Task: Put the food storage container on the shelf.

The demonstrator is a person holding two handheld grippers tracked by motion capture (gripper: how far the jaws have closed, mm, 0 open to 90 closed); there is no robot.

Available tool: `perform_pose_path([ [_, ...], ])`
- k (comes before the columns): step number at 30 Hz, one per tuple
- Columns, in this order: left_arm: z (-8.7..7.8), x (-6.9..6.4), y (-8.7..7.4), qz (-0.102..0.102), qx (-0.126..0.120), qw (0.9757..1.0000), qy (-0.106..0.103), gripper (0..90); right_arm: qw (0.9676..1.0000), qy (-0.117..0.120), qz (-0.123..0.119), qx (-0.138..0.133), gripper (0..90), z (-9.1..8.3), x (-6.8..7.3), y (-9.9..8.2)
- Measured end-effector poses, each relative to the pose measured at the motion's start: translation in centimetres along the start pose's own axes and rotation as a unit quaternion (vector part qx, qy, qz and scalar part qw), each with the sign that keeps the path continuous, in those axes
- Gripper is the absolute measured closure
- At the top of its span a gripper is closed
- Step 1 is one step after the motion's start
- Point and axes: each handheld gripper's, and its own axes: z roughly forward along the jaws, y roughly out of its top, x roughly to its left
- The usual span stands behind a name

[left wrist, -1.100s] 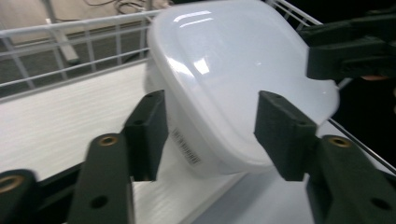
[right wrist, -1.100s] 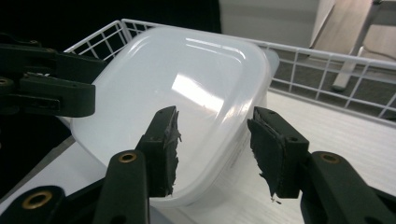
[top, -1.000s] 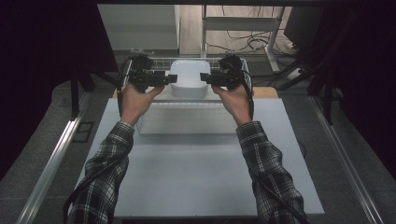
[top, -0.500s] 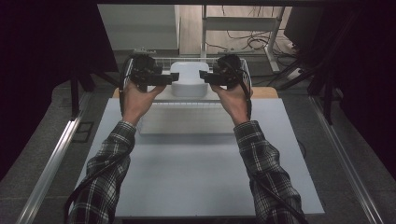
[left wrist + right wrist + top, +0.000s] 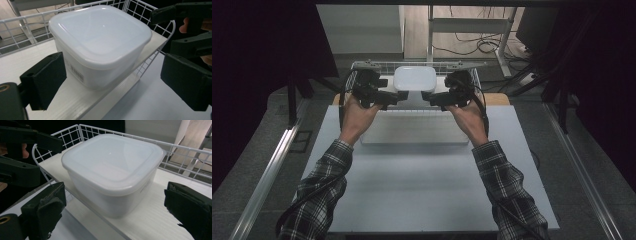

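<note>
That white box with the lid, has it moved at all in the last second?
No. The white box sits at the same spot on the shelf, against the wire rail behind it, while both grippers stay at its sides.

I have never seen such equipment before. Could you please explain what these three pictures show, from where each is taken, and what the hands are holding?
A person stands at a table and holds a hand tool in each hand: the left gripper and the right gripper. Each has two black jaws, and both stand open. One picture comes from a camera above, looking down on the forearms. The other two come from small cameras riding on each gripper, looking along its jaws. Between the grippers stands a white lidded container on a white shelf with a wire rail. Neither gripper grasps it yet.
</note>
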Motion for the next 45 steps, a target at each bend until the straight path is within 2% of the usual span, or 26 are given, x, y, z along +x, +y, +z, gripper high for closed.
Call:
perform_pose_path([
  [6, -0.4, -0.2, -1.3, 0.019, -0.005, 0.9997, -0.012, 5.3, 0.9999, 0.002, -0.011, 0.005, 1.9, -0.2, -0.1, -1.4],
  [15, -0.8, -0.1, -3.2, 0.021, -0.018, 0.9993, -0.027, 3.4, 0.9997, 0.011, -0.020, 0.013, 1.8, -0.5, 0.0, -2.7],
  [22, -0.9, -0.7, -4.4, 0.031, -0.020, 0.9990, -0.024, 2.4, 0.9990, 0.017, -0.037, 0.019, 1.8, -0.8, 0.4, -3.6],
  [28, -1.2, -1.2, -5.6, 0.031, -0.012, 0.9991, -0.026, 2.5, 0.9981, 0.020, -0.053, 0.023, 1.8, -1.1, 0.9, -4.3],
  [45, -1.4, -2.2, -9.0, 0.032, 0.002, 0.9988, -0.036, 2.7, 0.9973, 0.028, -0.060, 0.032, 1.8, -1.8, 1.6, -6.9],
])
